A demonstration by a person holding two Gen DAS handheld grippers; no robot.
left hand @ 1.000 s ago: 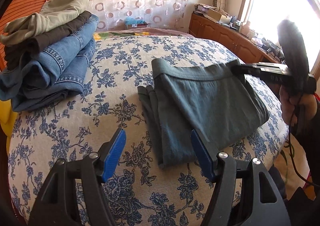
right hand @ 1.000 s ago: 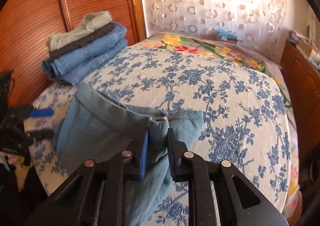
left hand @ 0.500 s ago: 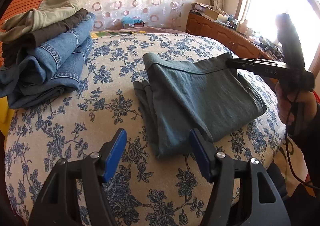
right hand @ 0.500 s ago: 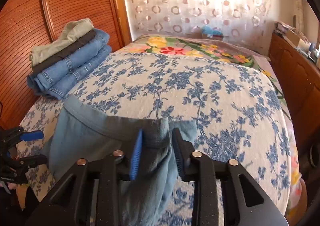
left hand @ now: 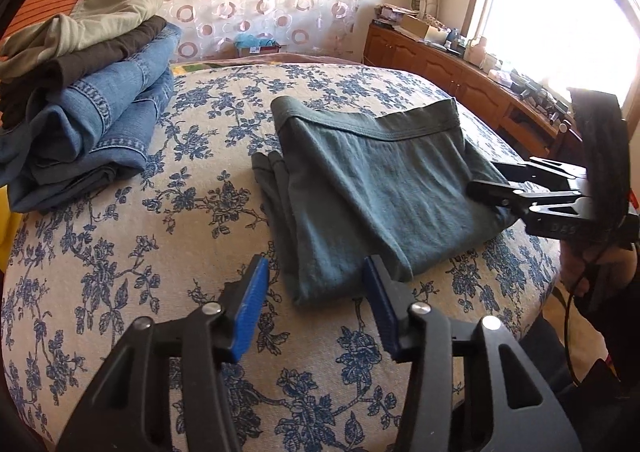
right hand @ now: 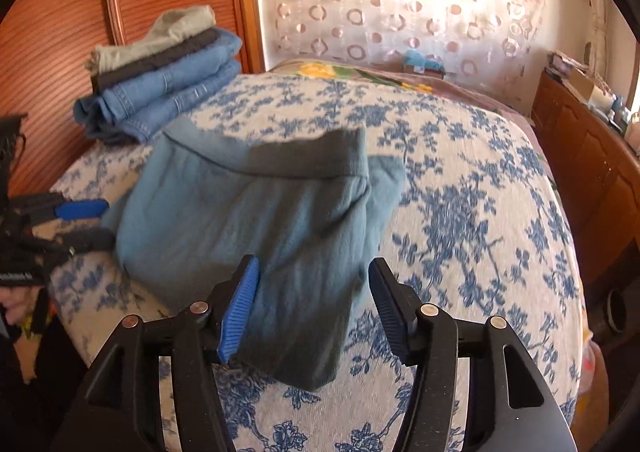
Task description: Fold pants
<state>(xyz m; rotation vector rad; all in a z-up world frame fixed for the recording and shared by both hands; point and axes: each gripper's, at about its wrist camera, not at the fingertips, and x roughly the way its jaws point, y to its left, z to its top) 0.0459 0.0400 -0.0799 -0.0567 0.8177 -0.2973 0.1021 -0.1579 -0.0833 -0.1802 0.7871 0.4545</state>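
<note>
The teal-grey pants [left hand: 372,187] lie folded into a rectangle on the floral bedspread [left hand: 120,252], waistband toward the far side. They also show in the right wrist view [right hand: 256,228]. My left gripper [left hand: 316,312] is open and empty, just short of the pants' near corner. My right gripper [right hand: 312,308] is open and empty, its jaws wide on either side of the fold's near edge. In the left wrist view the right gripper [left hand: 496,179] sits at the pants' right edge.
A stack of folded jeans and other pants [left hand: 80,99] lies on the bed's far left by the wooden headboard [right hand: 60,31]. A wooden cabinet [left hand: 460,71] with clutter runs along the right wall under a window. The bed edge drops off close on the right.
My right gripper has opened and let go of the pants' waistband corner, then drawn back toward the near edge. The pants now lie flat. My left gripper stayed open and barely moved.
</note>
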